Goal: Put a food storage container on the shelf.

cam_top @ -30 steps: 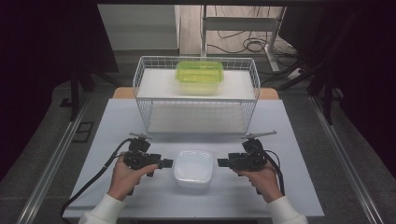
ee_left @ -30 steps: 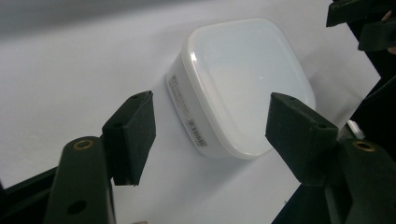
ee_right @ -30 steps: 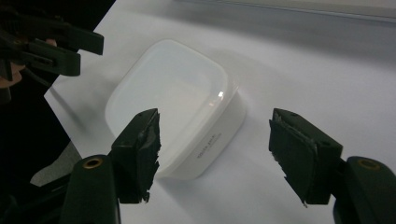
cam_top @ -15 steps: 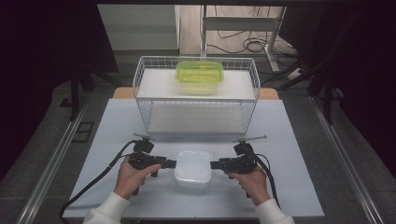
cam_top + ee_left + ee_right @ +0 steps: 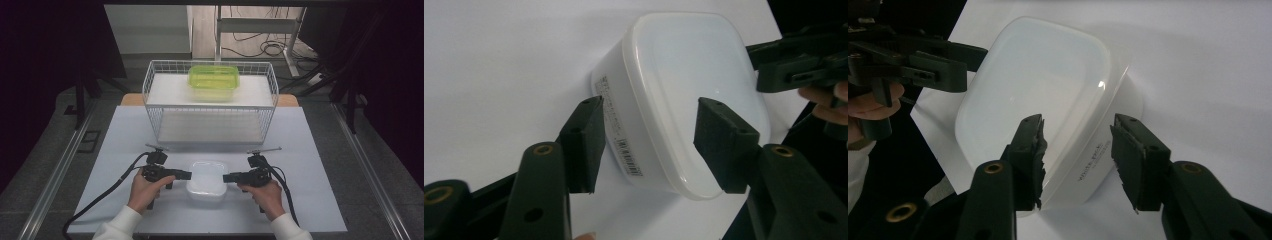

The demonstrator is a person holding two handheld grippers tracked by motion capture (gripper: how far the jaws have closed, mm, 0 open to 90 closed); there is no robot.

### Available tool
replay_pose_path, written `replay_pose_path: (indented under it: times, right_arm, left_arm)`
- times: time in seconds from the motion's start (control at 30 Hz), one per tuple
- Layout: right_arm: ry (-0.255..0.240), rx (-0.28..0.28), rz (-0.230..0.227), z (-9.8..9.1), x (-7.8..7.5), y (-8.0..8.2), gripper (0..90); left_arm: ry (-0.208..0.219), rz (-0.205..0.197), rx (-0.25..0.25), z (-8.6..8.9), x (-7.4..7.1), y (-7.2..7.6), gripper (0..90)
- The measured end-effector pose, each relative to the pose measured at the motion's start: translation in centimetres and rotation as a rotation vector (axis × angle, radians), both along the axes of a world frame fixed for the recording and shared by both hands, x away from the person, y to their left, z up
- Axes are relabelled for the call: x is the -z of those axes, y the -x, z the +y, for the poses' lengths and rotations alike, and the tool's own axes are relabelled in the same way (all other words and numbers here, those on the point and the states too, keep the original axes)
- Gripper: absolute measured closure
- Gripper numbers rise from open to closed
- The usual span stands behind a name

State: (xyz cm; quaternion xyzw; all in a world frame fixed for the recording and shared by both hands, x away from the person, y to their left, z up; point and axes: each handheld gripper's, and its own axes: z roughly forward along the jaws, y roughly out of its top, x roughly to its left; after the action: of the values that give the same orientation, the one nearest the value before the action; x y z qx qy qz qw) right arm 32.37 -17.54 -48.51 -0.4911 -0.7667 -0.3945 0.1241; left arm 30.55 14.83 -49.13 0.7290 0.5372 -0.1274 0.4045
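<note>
Both tools have just been closing, and each now straddles an end of the white lidded container, which sits near the front edge of the bench, midway between its left and right edges. The left tool has the container's left end wall and lid rim between its jaws; in the left gripper view the pads stand just off the plastic, not yet pressing, so it is unclenched. The right tool does the same at the right end, with the lid rim between its pads; there too a sliver of gap shows, so it grasps nothing yet. This looks like the last moment before a two-handed pinch, probably to lift the container or free its lid.

Compared with a second ago, both hands have come inward and lower, from beside the container to flanking it closely. The container itself has not shifted. The wire basket and the green container at the back edge are unchanged.
</note>
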Motion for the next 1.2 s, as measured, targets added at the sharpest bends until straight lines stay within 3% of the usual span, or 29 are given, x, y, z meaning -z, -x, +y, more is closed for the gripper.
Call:
replay_pose_path:
  times: [0.2, 0.3, 0.4, 0.6, 0.9, 1.0, 1.2]
  right_arm:
    - [-0.063, 0.031, 0.040, -0.1, 0.6, 0.2, 62.5]
    - [-0.086, 0.051, 0.058, -0.3, 0.7, 0.2, 65.8]
    - [-0.092, 0.065, 0.064, -0.3, 0.7, 0.4, 67.3]
    - [-0.164, 0.094, 0.079, -1.1, 0.4, 0.5, 75.2]
    - [-0.173, 0.086, 0.061, -1.2, 0.0, 1.0, 79.6]
    - [-0.151, 0.070, 0.017, -1.0, -0.6, 1.3, 80.3]
    - [-0.138, 0.059, -0.012, -1.0, -0.9, 1.3, 80.4]
  left_arm:
    - [0.049, 0.038, 0.032, -0.2, 0.5, -0.1, 61.8]
    - [0.056, 0.048, 0.027, -0.3, 0.6, -0.1, 64.1]
    - [0.064, 0.043, 0.007, -0.2, 0.6, 0.2, 65.9]
    - [0.075, 0.023, 0.004, 0.0, 0.1, 0.7, 72.5]
    - [0.064, -0.006, -0.005, 0.1, -0.4, 1.2, 76.4]
    - [0.061, -0.014, -0.003, 0.1, -0.4, 1.2, 77.5]
    - [0.068, -0.034, -0.004, 0.1, -0.6, 1.4, 77.6]
